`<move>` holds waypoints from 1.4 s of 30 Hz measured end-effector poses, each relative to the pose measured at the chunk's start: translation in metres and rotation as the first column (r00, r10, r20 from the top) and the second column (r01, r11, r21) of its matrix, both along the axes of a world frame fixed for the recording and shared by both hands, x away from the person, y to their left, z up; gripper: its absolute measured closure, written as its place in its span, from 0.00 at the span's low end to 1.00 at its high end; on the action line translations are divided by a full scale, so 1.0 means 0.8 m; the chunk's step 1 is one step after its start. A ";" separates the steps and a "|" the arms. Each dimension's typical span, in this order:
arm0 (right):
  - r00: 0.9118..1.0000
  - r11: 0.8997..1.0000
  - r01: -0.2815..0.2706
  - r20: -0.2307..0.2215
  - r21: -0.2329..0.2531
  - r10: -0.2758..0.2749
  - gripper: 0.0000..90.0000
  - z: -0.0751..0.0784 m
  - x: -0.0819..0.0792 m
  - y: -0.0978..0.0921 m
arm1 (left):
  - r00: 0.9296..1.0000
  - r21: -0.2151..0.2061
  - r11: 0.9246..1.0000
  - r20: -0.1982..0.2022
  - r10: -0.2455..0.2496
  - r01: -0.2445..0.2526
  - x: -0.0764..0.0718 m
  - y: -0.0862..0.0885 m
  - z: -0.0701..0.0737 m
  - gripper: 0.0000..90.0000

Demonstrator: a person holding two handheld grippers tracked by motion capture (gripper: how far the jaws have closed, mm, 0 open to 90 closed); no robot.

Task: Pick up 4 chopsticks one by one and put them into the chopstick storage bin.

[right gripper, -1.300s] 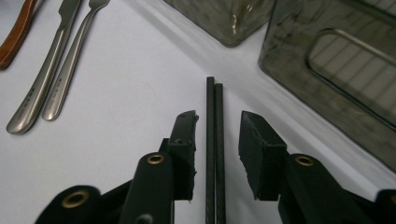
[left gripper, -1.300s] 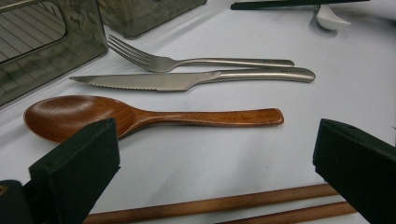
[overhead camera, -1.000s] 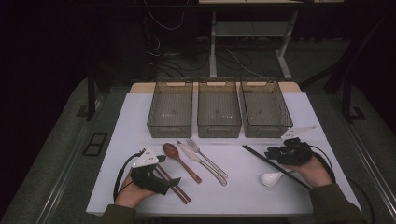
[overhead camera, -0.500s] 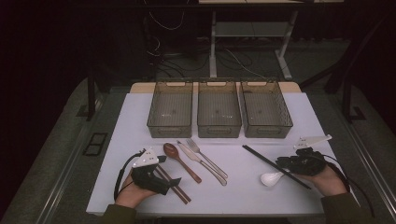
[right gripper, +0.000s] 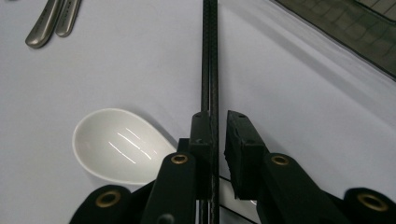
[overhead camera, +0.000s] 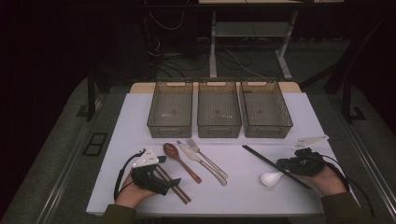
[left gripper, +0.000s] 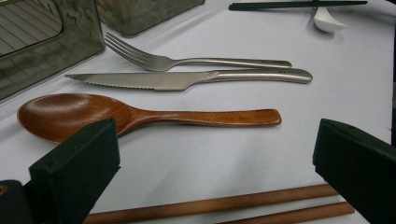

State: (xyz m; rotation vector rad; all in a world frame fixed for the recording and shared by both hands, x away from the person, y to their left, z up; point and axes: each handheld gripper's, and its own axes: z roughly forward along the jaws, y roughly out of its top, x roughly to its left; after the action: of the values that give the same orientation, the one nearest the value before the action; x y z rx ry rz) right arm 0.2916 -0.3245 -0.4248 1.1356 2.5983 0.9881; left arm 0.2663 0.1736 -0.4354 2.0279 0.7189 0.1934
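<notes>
Your right gripper (right gripper: 217, 128) has swung down from beside the black chopsticks (overhead camera: 273, 164) to sit over their near end, and its jaws are now nearly closed around them, so I judge the pick-up of that pair is about to begin; whether the pads are truly pinching yet I can't quite tell, as a thin gap shows on one side. The chopsticks lie flat on the white table (overhead camera: 233, 196), running diagonally from near the rightmost bin (overhead camera: 266, 109) down to your right hand, just beside the white soup spoon (overhead camera: 271, 178). Your left gripper (left gripper: 210, 172) has not moved: it rests with jaws spread wide over the brown wooden chopsticks (left gripper: 219, 205), holding nothing. Counting up: three clear bins in a row at the back, all looking empty; two pairs of chopsticks; one wooden spoon (left gripper: 116, 116); one knife (left gripper: 187, 79); one fork (left gripper: 187, 60); one white soup spoon
</notes>
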 end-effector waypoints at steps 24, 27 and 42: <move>1.000 1.000 -0.004 -0.007 -0.014 0.004 0.91 -0.007 0.006 -0.002 | 1.000 0.005 1.000 -0.009 -0.009 0.009 0.000 -0.001 -0.002 0.00; 1.000 1.000 -0.003 -0.014 -0.022 0.003 0.91 -0.010 0.009 -0.002 | 1.000 0.005 1.000 -0.009 -0.009 0.009 0.000 -0.001 -0.002 0.00; 1.000 0.999 -0.013 -0.026 -0.046 0.011 0.91 -0.017 0.015 0.000 | 1.000 0.009 1.000 -0.011 -0.012 0.012 0.001 -0.001 -0.003 0.00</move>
State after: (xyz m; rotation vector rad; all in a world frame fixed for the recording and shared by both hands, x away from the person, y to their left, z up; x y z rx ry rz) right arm 0.3033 -0.3247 -0.4385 1.1303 2.6363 0.9173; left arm 0.2671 0.1725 -0.4376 2.0427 0.7131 0.1793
